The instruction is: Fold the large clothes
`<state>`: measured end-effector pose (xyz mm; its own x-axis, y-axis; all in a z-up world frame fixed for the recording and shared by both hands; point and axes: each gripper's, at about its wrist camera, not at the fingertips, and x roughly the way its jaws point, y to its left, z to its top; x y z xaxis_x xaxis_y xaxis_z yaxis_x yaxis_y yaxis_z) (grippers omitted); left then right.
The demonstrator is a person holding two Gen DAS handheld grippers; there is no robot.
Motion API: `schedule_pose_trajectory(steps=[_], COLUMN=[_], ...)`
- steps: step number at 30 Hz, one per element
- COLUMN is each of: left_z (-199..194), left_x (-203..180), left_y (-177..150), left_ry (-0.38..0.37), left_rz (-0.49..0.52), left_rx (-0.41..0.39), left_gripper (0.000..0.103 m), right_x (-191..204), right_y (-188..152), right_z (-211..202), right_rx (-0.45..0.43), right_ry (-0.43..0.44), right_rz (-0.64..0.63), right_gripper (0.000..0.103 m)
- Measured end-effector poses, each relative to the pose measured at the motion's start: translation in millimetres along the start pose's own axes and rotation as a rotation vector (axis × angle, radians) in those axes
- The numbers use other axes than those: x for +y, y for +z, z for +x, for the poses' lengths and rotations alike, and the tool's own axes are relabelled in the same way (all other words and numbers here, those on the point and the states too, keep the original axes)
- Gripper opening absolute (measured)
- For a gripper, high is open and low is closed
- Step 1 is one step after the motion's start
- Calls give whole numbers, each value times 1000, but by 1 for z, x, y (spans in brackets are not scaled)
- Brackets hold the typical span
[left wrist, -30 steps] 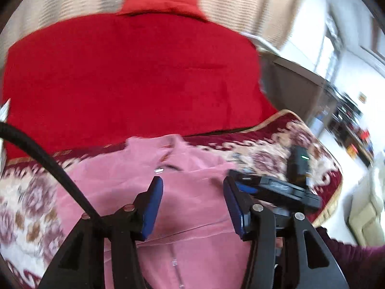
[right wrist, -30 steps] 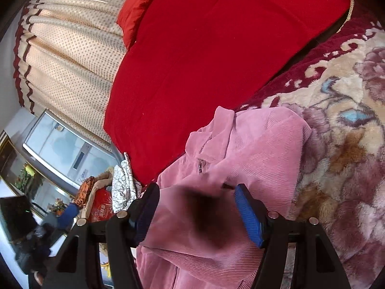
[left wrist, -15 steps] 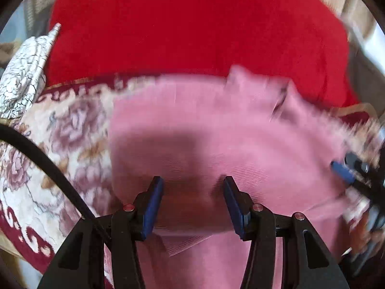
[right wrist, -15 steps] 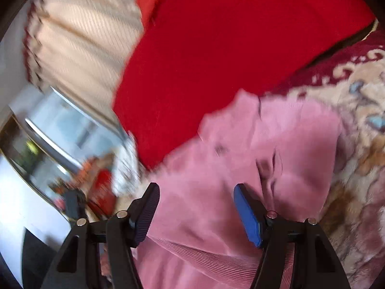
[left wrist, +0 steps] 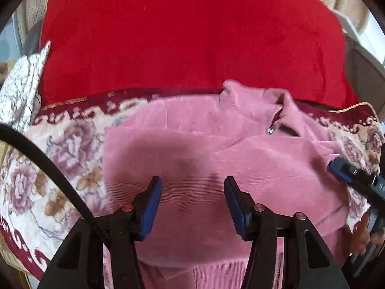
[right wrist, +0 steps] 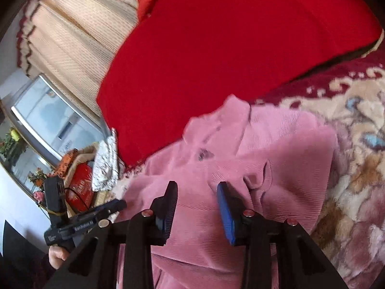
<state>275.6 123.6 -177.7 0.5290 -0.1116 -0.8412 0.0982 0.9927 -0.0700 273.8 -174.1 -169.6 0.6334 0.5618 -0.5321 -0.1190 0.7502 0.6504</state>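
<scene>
A pink corduroy jacket lies partly folded on a floral blanket, collar and zipper pull at the far side. It also shows in the right wrist view. My left gripper is open and empty, just above the jacket's middle. My right gripper is open and empty over the jacket's folded part near a sleeve bump. The right gripper's blue tip shows in the left wrist view, and the left gripper shows in the right wrist view, at the jacket's left edge.
A red cover lies behind the jacket. A white patterned cloth sits at the left. A cable hangs by my left gripper. Beige curtains, a cabinet and a red bag lie further left.
My left gripper swung left and dropped closer over the jacket. My right gripper moved nearer the jacket and its jaws narrowed. A sleeve part now lies folded across the jacket.
</scene>
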Motion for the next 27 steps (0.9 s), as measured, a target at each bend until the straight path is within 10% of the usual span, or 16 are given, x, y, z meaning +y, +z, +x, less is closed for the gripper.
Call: schedule_pose_trajectory(steps=[3,8,12,27], left_z=[31,4,-43,-104], left_x=[0,-2,14,110], left_y=[-8,-25,-58,-252], left_ry=[25,15,-10,-227], left_rz=[6,49,72,-196], left_rx=[109,58,7,14], left_gripper=[55,55,58,77], right_x=[-8,-5,0,-4], right_y=[-3,-4,-6,-96], right_z=[21,12,-5,-116], right_rx=[96,90,75,112], right_ry=[-40,-16,38,179], right_rz=[21,13,-15,-111], right_gripper=[37,39,73,73])
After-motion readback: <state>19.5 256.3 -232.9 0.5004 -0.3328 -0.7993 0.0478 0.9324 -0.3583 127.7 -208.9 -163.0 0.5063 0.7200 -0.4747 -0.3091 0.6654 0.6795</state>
